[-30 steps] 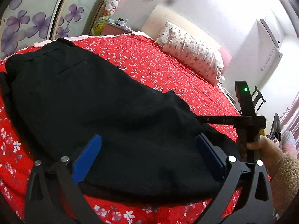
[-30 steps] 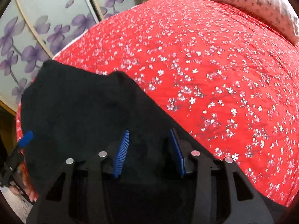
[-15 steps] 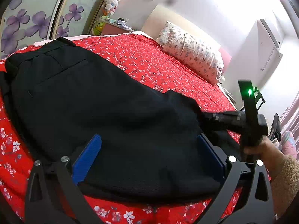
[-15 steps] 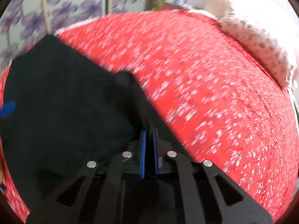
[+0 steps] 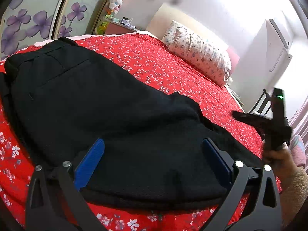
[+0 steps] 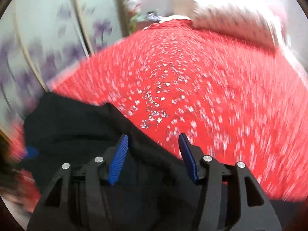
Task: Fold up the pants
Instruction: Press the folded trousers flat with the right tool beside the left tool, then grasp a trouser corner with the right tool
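black pants (image 5: pixel 107 115) lay flat on the red bedspread (image 5: pixel 173 73). left gripper (image 5: pixel 154 154) was wide apart w/ the hem btwn its fingers; right gripper (image 6: pixel 154 146) apart, holding nothing. best bet: clamp both hem corners evenly, lift together.

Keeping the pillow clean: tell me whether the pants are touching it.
Apart. The left wrist view shows a broad stretch of red bedspread between the black pants and the pillow.

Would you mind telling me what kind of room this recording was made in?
Most likely a home bedroom: the black pants lie on a bed with a red floral bedspread, a patterned pillow rests at its head, and stuffed toys sit in the far corner.
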Motion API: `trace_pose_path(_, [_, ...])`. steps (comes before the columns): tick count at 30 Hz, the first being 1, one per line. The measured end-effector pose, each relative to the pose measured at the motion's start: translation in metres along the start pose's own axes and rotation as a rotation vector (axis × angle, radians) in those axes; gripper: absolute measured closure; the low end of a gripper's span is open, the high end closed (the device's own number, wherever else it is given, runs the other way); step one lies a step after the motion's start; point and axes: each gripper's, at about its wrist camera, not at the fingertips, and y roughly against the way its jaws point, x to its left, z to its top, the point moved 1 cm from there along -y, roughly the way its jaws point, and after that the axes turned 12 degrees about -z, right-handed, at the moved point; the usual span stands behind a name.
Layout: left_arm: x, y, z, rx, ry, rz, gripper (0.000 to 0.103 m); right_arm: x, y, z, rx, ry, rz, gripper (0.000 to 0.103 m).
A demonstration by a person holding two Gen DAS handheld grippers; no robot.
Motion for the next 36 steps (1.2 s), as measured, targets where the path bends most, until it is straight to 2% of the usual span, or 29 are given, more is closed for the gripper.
trace_pose_path(1, [0.000, 0.000, 0.000, 0.000, 0.000, 0.001, 0.002, -0.021, 0.005, -0.005, 0.043, -0.098, 0.093, 0.047])
trace_pose_path(3, [-0.001, 0.000, 0.000, 0.002, -0.002, 0.005, 0.002, -0.046, 0.003, -0.015, 0.115, -0.199, 0.158, 0.047])
trace_pose_path(4, [-0.001, -0.001, 0.000, 0.003, -0.002, 0.006, 0.002, -0.062, -0.007, -0.027, 0.174, -0.252, 0.144, 0.047])
trace_pose_path(5, [-0.001, 0.000, -0.001, 0.003, -0.002, 0.007, 0.002, -0.070, -0.017, -0.034, 0.219, -0.265, 0.070, 0.049])
trace_pose_path(6, [-0.002, 0.000, -0.001, 0.004, -0.003, 0.008, 0.002, -0.079, -0.026, -0.047, 0.281, -0.266, -0.040, 0.056])
trace_pose_path(7, [-0.002, 0.000, -0.001, 0.005, -0.003, 0.008, 0.002, -0.091, -0.032, -0.057, 0.287, -0.284, -0.049, 0.064])
trace_pose_path(8, [-0.002, 0.000, 0.000, 0.004, -0.003, 0.008, 0.002, -0.101, -0.024, -0.061, 0.255, -0.327, -0.022, 0.063])
trace_pose_path(10, [-0.002, 0.000, 0.000, 0.001, 0.000, 0.004, 0.002, -0.123, 0.003, -0.069, 0.209, -0.415, -0.075, 0.062])
trace_pose_path(12, [-0.002, 0.000, -0.001, 0.003, -0.002, 0.008, 0.002, -0.144, 0.036, -0.079, 0.117, -0.463, -0.070, 0.062])
trace_pose_path(14, [-0.002, 0.000, -0.001, 0.005, -0.003, 0.010, 0.002, -0.174, 0.080, -0.094, 0.015, -0.538, -0.115, 0.059])
trace_pose_path(16, [-0.002, 0.000, -0.001, 0.004, -0.002, 0.008, 0.002, -0.216, 0.123, -0.119, -0.066, -0.664, -0.206, 0.053])
trace_pose_path(18, [-0.003, 0.000, -0.001, 0.005, -0.003, 0.010, 0.002, -0.264, 0.167, -0.154, -0.124, -0.824, -0.326, 0.053])
trace_pose_path(20, [-0.002, 0.000, -0.001, 0.005, -0.003, 0.009, 0.002, -0.301, 0.200, -0.191, -0.145, -0.967, -0.412, 0.053])
trace_pose_path(22, [-0.002, 0.000, -0.001, 0.005, -0.003, 0.010, 0.002, -0.333, 0.219, -0.227, -0.136, -1.120, -0.453, 0.053])
trace_pose_path(24, [-0.003, 0.000, -0.001, 0.006, -0.003, 0.011, 0.002, -0.350, 0.224, -0.259, -0.114, -1.234, -0.476, 0.053])
trace_pose_path(26, [-0.002, 0.000, 0.000, 0.007, -0.004, 0.013, 0.002, -0.362, 0.223, -0.284, -0.083, -1.308, -0.436, 0.054])
trace_pose_path(29, [-0.002, 0.000, 0.000, 0.007, -0.004, 0.013, 0.002, -0.364, 0.212, -0.295, -0.069, -1.301, -0.398, 0.054])
trace_pose_path(34, [-0.002, 0.000, 0.000, 0.008, -0.005, 0.014, 0.002, -0.362, 0.204, -0.289, -0.099, -1.257, -0.370, 0.054])
trace_pose_path(36, [-0.002, 0.000, 0.000, 0.008, -0.005, 0.015, 0.002, -0.363, 0.201, -0.285, -0.061, -1.218, -0.386, 0.054])
